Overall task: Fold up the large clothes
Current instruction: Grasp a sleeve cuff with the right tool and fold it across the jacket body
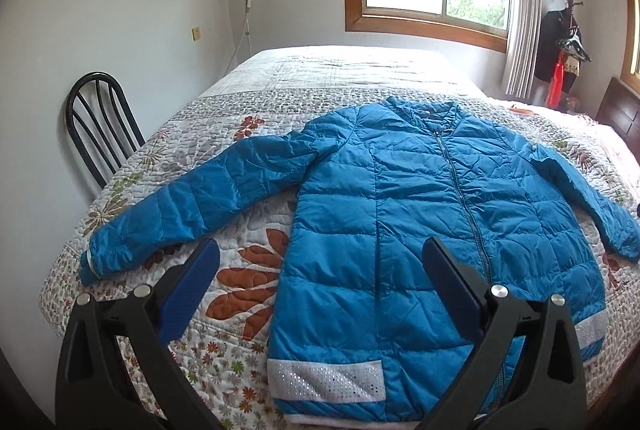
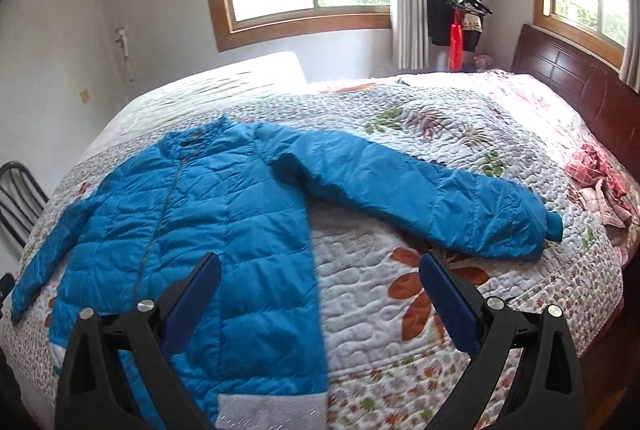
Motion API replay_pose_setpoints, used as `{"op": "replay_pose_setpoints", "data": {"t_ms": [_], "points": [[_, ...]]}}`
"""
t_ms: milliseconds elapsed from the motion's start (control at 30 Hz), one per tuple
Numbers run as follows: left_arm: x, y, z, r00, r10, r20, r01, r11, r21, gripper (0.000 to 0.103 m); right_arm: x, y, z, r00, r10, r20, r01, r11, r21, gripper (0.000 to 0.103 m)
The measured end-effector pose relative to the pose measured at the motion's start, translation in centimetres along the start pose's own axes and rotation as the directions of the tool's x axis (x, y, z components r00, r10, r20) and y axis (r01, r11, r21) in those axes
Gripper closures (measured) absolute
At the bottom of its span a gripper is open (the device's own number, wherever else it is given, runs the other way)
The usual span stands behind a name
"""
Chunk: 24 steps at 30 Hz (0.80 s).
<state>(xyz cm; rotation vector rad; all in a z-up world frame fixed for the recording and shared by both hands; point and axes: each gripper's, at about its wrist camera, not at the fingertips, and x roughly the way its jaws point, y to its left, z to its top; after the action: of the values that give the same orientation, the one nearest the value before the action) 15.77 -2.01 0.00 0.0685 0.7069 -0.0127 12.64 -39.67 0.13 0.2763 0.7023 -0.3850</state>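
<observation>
Blue jacket flat on quilted bedspread, zipped, sleeves spread. Left gripper released, empty, above hem. Right gripper released, empty.

a blue quilted puffer jacket lies flat and face up on the bed, zipped shut down the front, collar toward the far window, both sleeves spread out to the sides, with a white sparkly band along the hem at the near edge.
</observation>
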Motion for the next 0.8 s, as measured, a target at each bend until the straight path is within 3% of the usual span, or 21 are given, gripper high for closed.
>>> {"op": "replay_pose_setpoints", "data": {"t_ms": [267,400,567,733,800], "points": [[6.5,0.8,1.5,0.997,0.014,-0.078,-0.015,1.0,-0.019,0.003,8.7,-9.9,3.4,0.986,-0.112,-0.124,0.132,0.977,0.168,0.004],[8.0,1.3,0.9,0.995,-0.009,-0.099,0.006,1.0,-0.03,0.003,11.0,-14.0,3.3,0.94,-0.291,-0.181,0.323,0.929,0.182,0.004],[9.1,3.8,-2.0,0.991,0.01,-0.137,-0.018,0.998,-0.06,0.003,12.7,-20.2,0.6,0.916,-0.261,-0.306,0.359,0.873,0.331,0.004],[10.2,7.0,-4.3,0.981,0.009,-0.195,-0.026,0.996,-0.085,0.003,15.2,-24.5,-0.9,0.901,-0.232,-0.368,0.383,0.822,0.42,0.004],[10.4,8.4,-5.0,0.979,0.038,-0.201,-0.057,0.995,-0.088,0.003,16.6,-25.8,-1.4,0.91,-0.173,-0.377,0.347,0.816,0.462,0.004]]}}
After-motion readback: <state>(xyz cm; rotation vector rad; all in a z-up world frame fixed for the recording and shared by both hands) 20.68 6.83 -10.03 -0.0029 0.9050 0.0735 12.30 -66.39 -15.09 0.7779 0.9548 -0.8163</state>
